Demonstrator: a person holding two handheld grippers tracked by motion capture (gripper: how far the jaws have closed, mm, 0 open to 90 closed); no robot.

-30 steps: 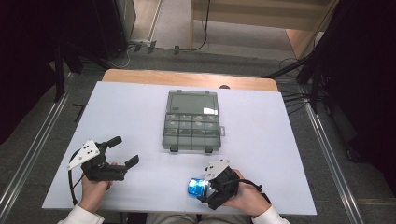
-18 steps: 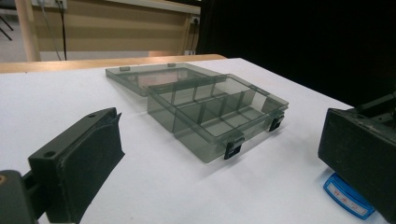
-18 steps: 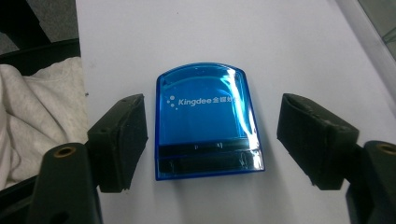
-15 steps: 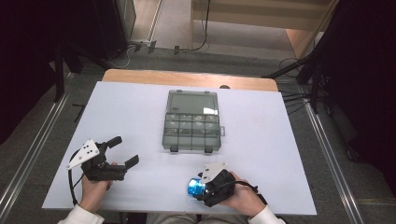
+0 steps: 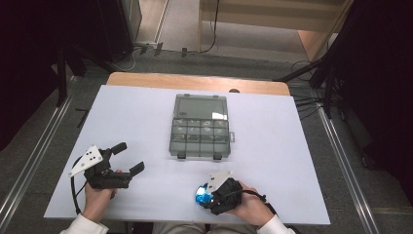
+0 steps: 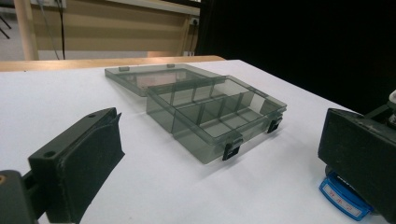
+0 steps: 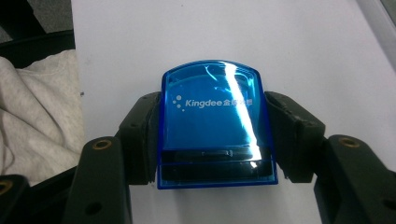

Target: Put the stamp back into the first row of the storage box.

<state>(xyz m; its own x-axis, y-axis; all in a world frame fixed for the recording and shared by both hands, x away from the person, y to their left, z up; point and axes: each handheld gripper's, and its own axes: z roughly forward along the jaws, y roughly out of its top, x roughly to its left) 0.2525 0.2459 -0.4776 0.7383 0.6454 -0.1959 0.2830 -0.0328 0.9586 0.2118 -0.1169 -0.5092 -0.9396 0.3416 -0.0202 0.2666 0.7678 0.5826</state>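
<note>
Stamp (image 7: 215,123), blue and clear-cased, is sitting on the tabletop (image 5: 146,112) near the front edge, with the right tongs (image 5: 208,194) gripping it. Their jaws have just been closing and in the right gripper view both pads are pressing its two sides, low on the casing. Box (image 5: 199,127) is lying well apart toward the middle, lid thrown back flat, compartments looking empty. Left tongs (image 5: 130,157) are resting spread on the tabletop at the left, holding nothing.

Judgement: the step in hand is securing the stamp before lifting it, likely for the box.
- The casing is looking smooth and glossy, so it may be slipping; keeping the pads square on the flat sides is helping.
- Lifting straight up first, then travelling, is the safer order.
- The compartments look narrow next to the stamp; whether it fits one I cannot tell.
- The left tongs could be steadying the box's near wall, since a light box may be sliding when nudged.
</note>
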